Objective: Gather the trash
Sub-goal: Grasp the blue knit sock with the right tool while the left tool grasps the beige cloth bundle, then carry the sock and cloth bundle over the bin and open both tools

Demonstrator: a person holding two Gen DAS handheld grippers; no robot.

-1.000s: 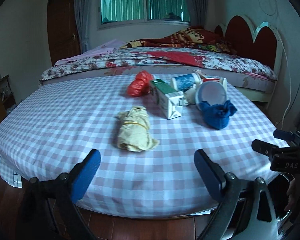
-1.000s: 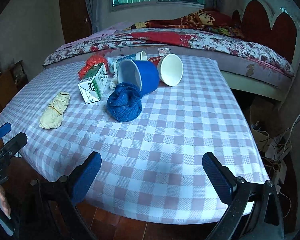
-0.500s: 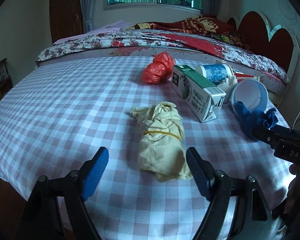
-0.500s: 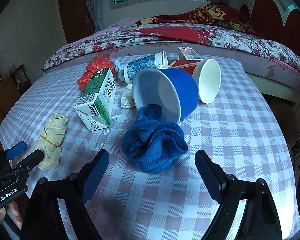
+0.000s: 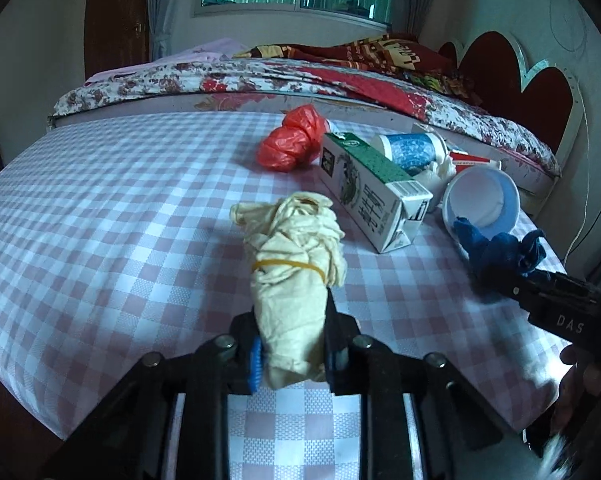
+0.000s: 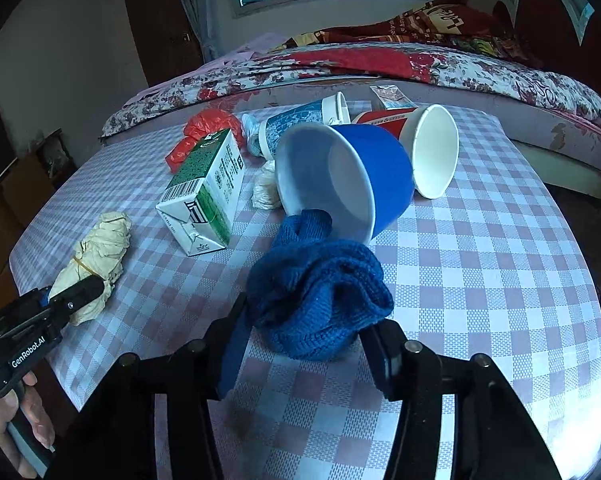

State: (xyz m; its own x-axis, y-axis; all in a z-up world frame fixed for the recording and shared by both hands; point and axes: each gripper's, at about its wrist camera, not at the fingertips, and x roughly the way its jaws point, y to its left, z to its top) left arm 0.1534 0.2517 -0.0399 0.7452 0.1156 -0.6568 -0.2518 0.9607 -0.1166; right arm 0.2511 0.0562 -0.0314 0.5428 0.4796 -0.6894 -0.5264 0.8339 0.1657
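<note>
A yellow cloth bundle (image 5: pixel 292 240) bound with a rubber band lies on the checked table (image 5: pixel 100 220). My left gripper (image 5: pixel 292 344) is closing on the bundle's near end, and both pads press into it. A blue knitted cloth (image 6: pixel 316 288) lies crumpled in front of a tipped blue bowl (image 6: pixel 364 176). My right gripper (image 6: pixel 308 344) is closing around this cloth, with a pad touching each side. In the right wrist view the left gripper (image 6: pixel 72 292) shows at the left edge, holding the bundle (image 6: pixel 100 240).
A green and white milk carton (image 5: pixel 372 196) lies between the two cloths. Behind it are a red plastic bag (image 5: pixel 292 144), a blue patterned cup (image 6: pixel 300 120), a red and white cup (image 6: pixel 432 156) and a tissue wad (image 6: pixel 266 192). A bed (image 5: pixel 300 80) stands beyond the table.
Both grippers moved forward over the table edge and lower. The left one closed from wide open onto the yellow bundle. The right one narrowed around the blue cloth.
</note>
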